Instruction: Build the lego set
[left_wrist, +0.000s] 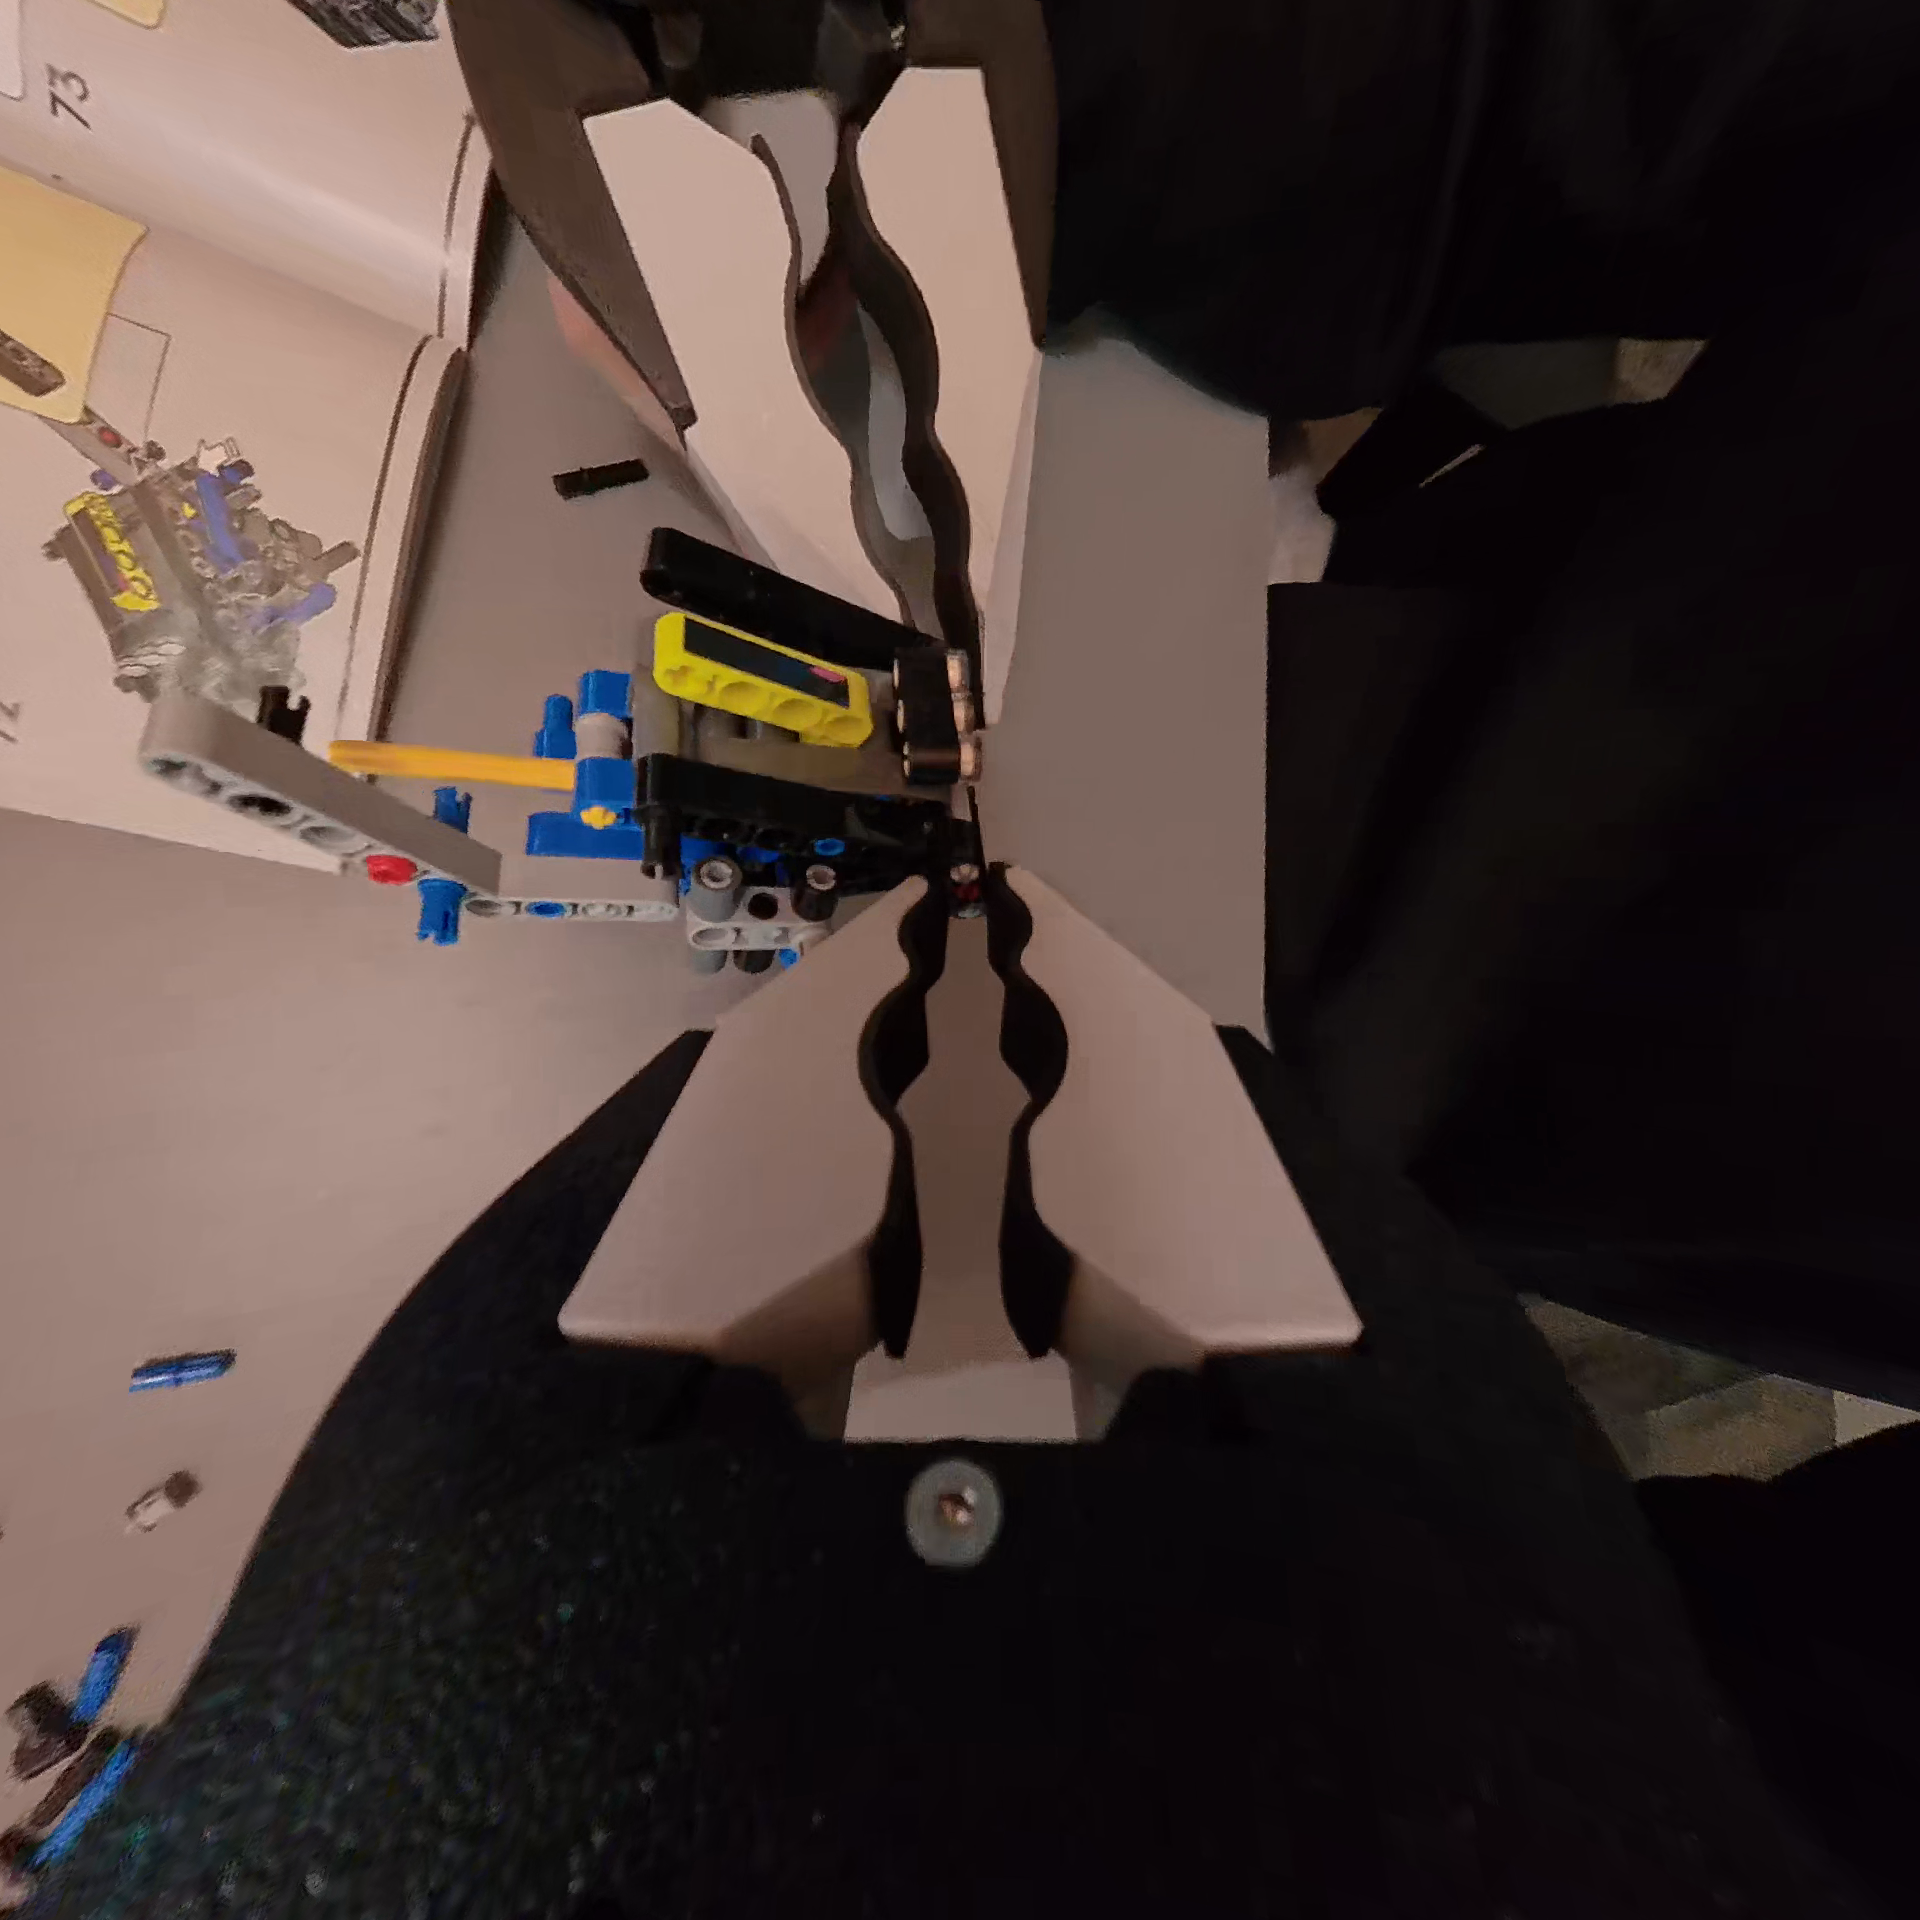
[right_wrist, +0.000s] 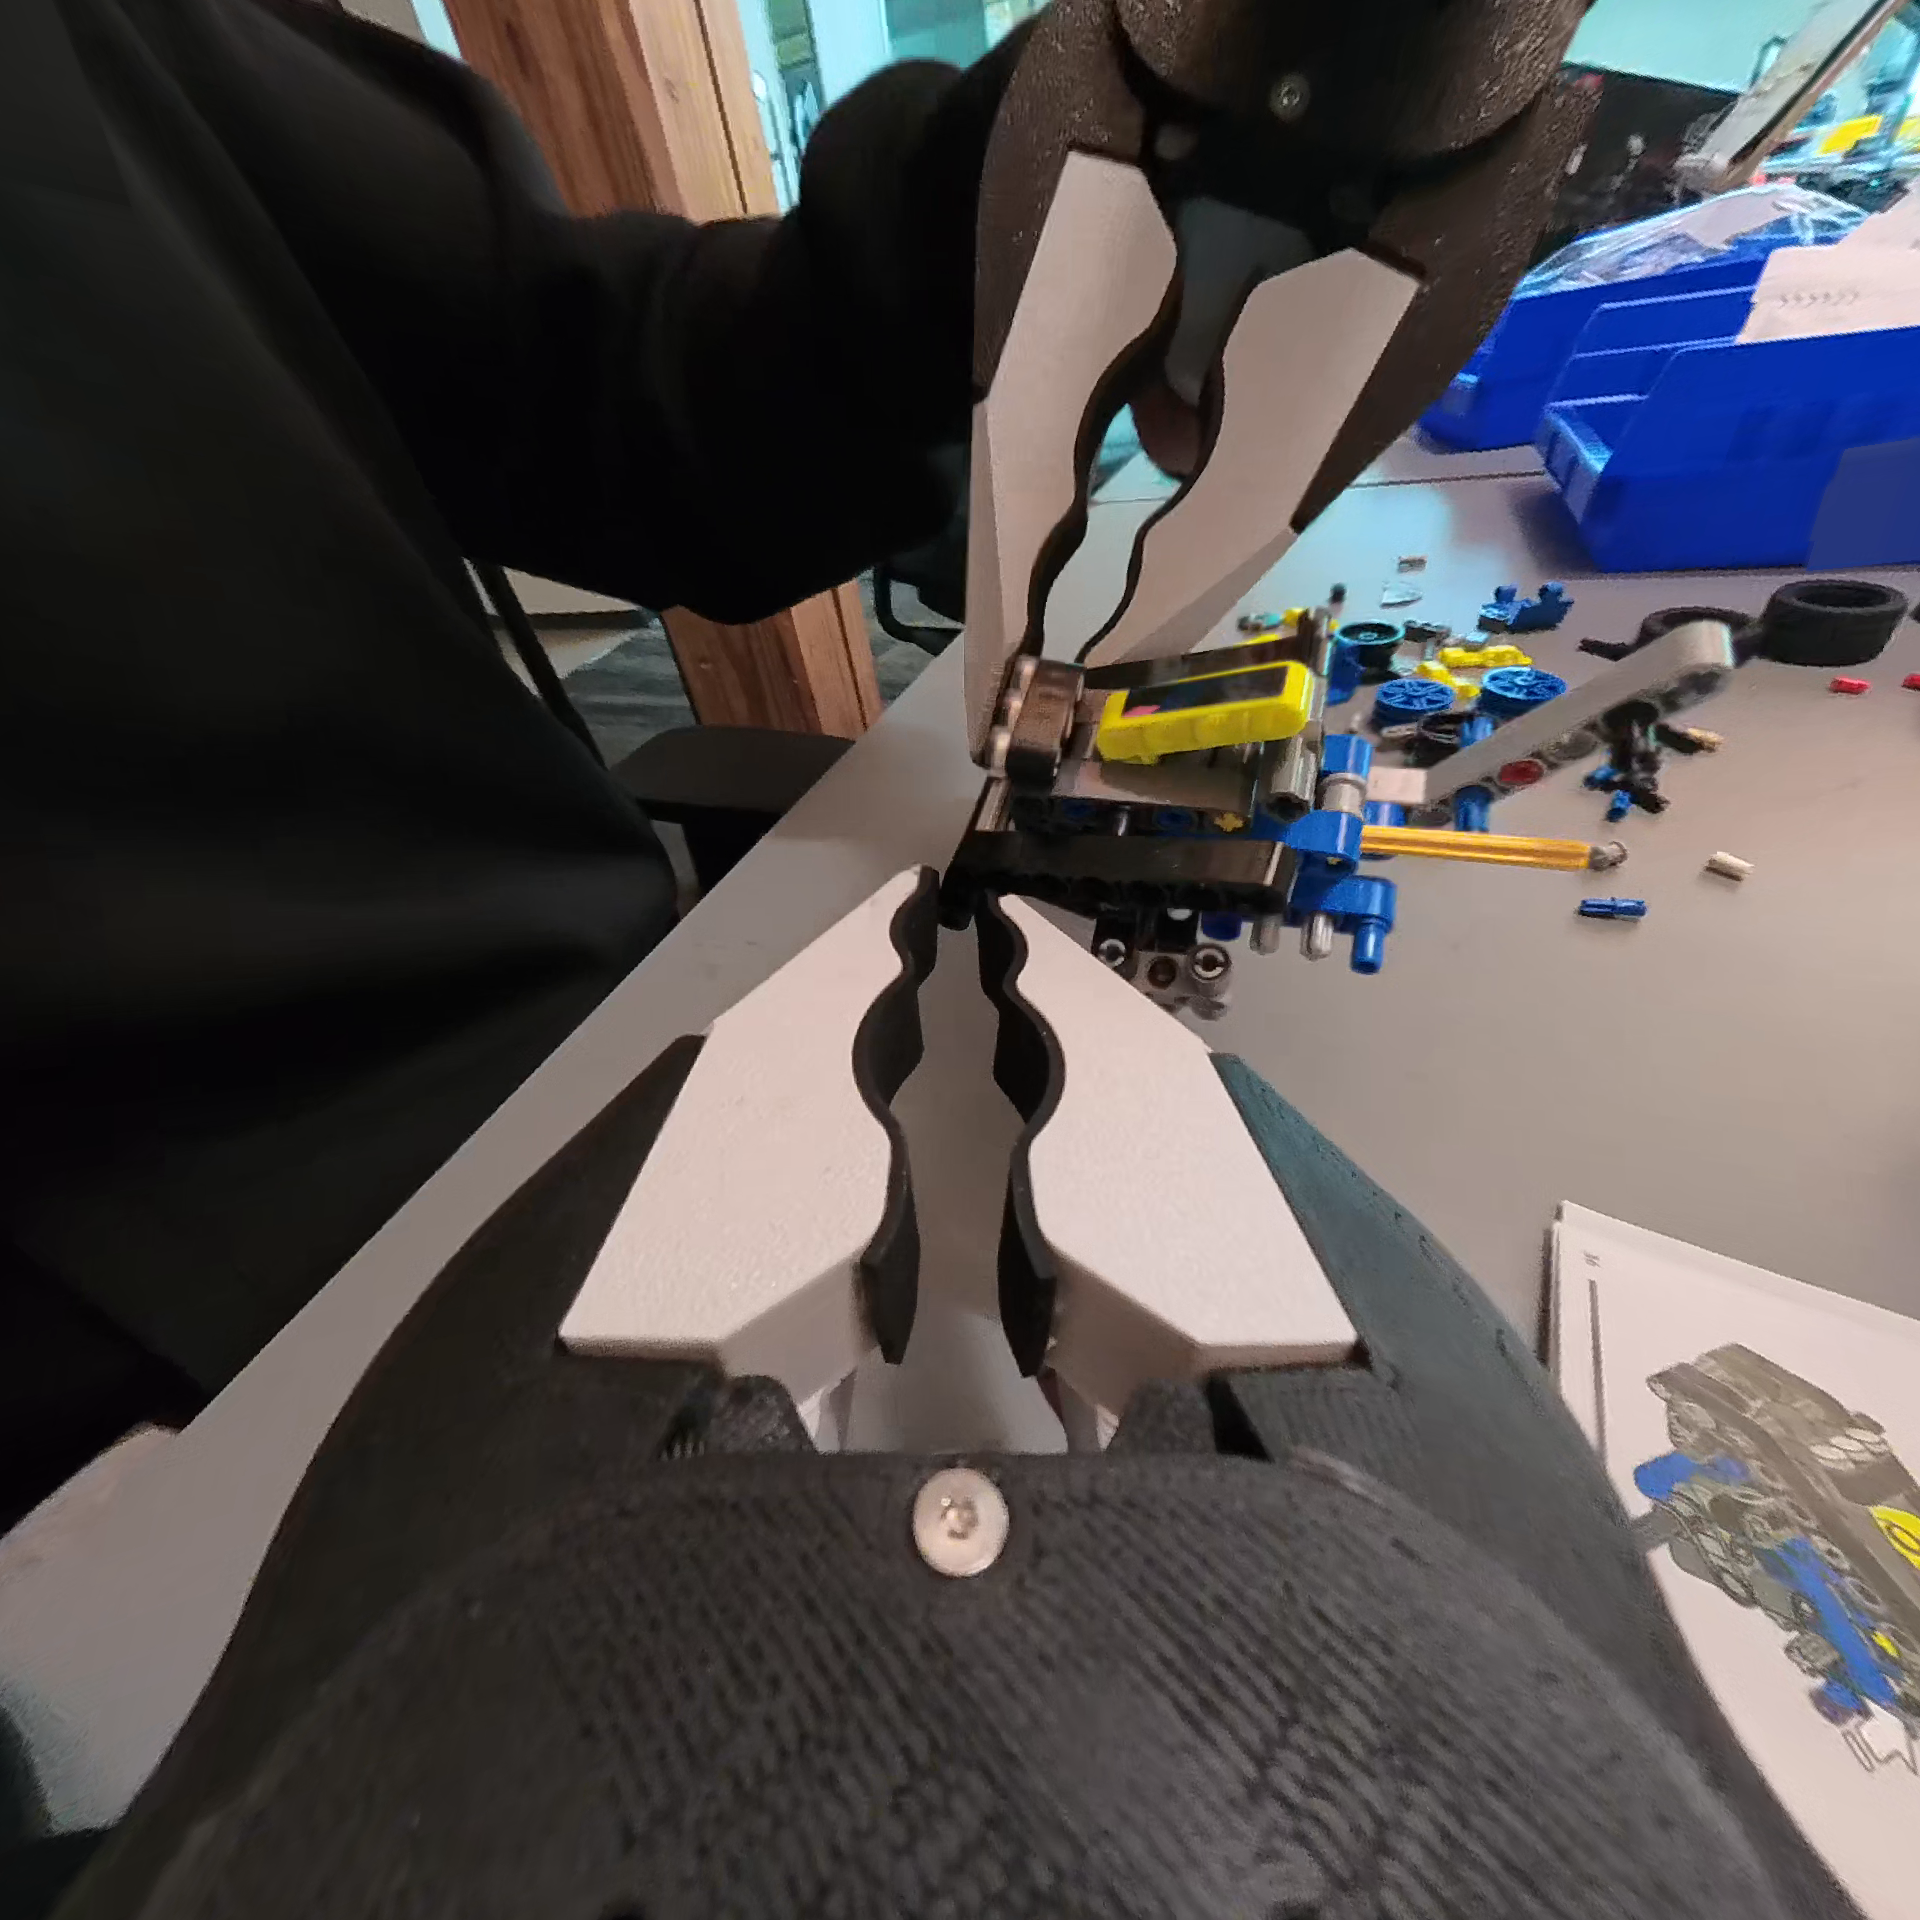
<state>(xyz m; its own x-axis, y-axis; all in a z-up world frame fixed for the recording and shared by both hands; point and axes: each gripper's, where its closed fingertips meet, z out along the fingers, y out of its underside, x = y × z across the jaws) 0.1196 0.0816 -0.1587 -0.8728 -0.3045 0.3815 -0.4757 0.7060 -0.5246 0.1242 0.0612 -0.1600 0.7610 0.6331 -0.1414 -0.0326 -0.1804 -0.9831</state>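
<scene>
Left wrist view: my left gripper has its tips drawn in on the near corner of the brick assembly, pinching a small black part at the end of the model's lower black beam. The pads look pressed against it. The assembly hangs just above the grey table, at its edge. It carries a yellow beam on top, blue connectors and a yellow axle sticking out away from me. The other gripper comes in from above, tips closed on a short black piece with pale pins at the model's upper corner. An open instruction booklet lies beyond, with a grey beam resting on its edge. Loose blue pins are scattered on the table.

Right wrist view: my right gripper is clamped on the corner of the long black beam, pads pressing either side. The opposite gripper holds the short black pinned piece up top. Loose parts, a black tyre and blue bins sit farther back. A person's dark sleeve fills the left.
</scene>
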